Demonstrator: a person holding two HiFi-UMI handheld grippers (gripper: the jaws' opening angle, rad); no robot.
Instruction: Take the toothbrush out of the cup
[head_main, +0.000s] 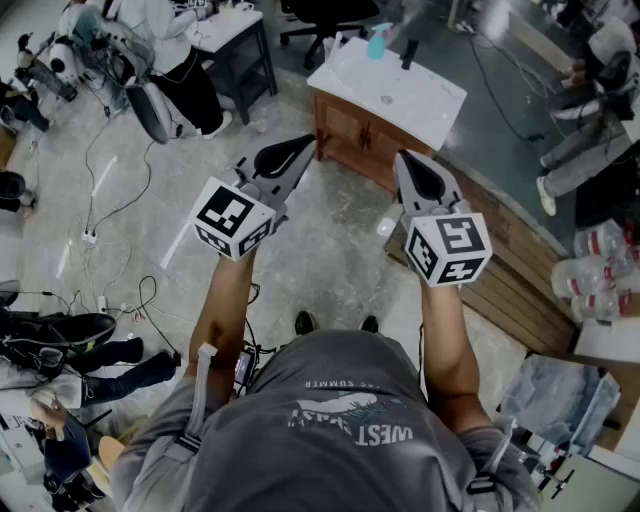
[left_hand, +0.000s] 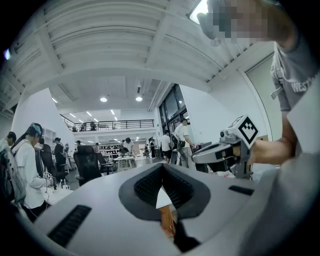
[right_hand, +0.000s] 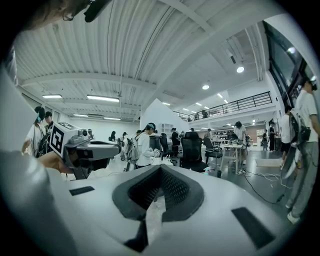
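Only the head view shows the one brown wooden cabinet with a white top (head_main: 385, 95). One small teal container (head_main: 378, 42) stands at its far edge, too small to tell whether it is the cup or holds the toothbrush. The two gripper views miss the cabinet and show a hall with several standing people and one black office chair (right_hand: 192, 147). Two tongs, the left gripper (head_main: 308, 145) and the right gripper (head_main: 402, 160), are held just short of the cabinet's near side, each with jaws together on nothing.
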